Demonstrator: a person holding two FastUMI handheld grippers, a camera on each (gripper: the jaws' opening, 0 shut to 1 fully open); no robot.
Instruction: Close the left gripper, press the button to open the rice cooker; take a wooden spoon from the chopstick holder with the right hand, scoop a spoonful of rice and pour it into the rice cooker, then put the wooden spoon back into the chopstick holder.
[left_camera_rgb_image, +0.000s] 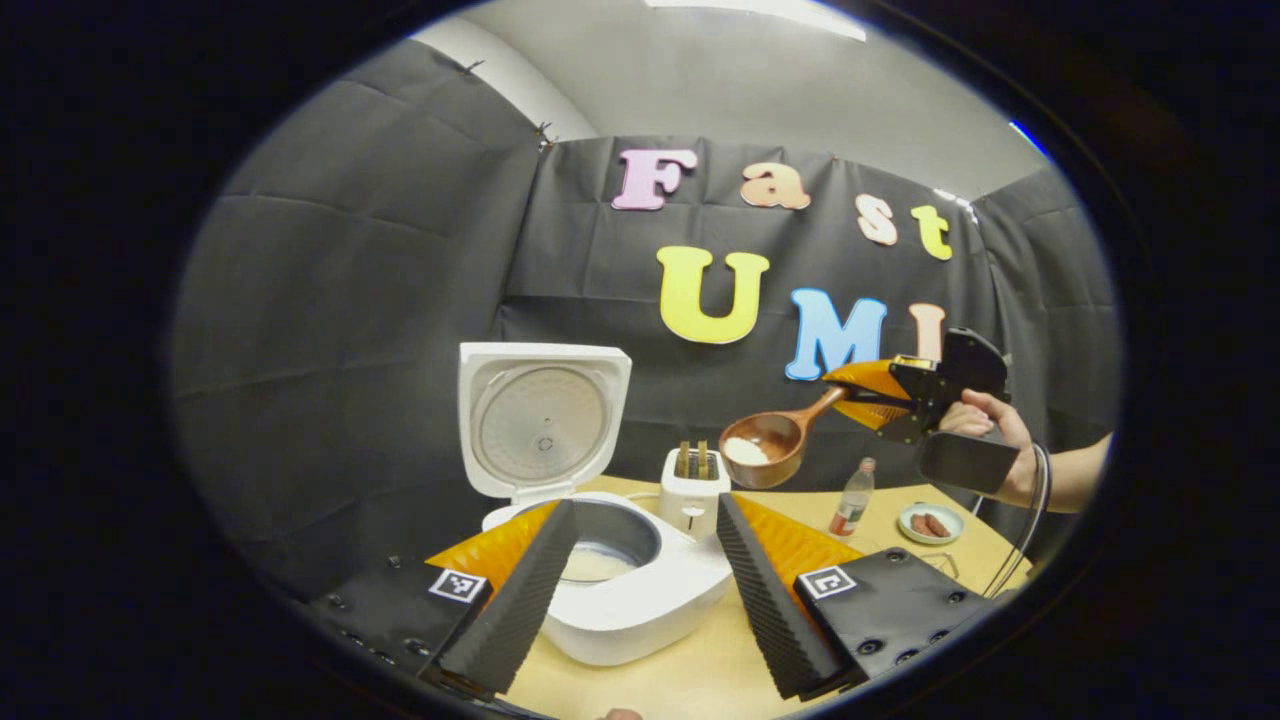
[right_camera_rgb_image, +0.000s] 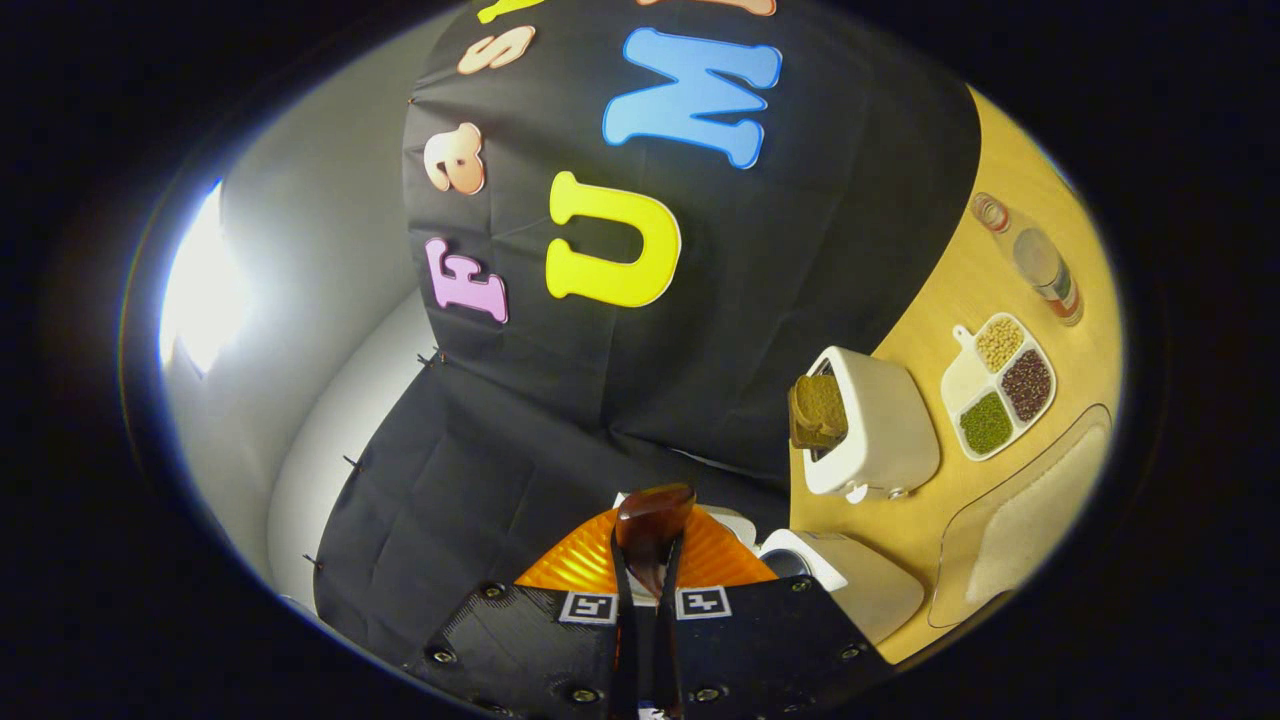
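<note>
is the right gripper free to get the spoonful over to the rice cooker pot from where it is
Probably yes. The rice cooker has its lid raised, so the pot is uncovered. The right gripper holds the wooden spoon in the air beyond the toaster, with nothing seen between.

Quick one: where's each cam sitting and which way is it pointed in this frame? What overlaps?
Left gripper view: rides the left gripper, level, facing the open rice cooker; own fingers open at the bottom, plus the hand holding the right gripper.
Right gripper view: rides the right gripper, rolled sideways, facing the booth wall; fingers shut on the wooden spoon.
Shared: spoon, toaster, rice cooker, table.
</note>
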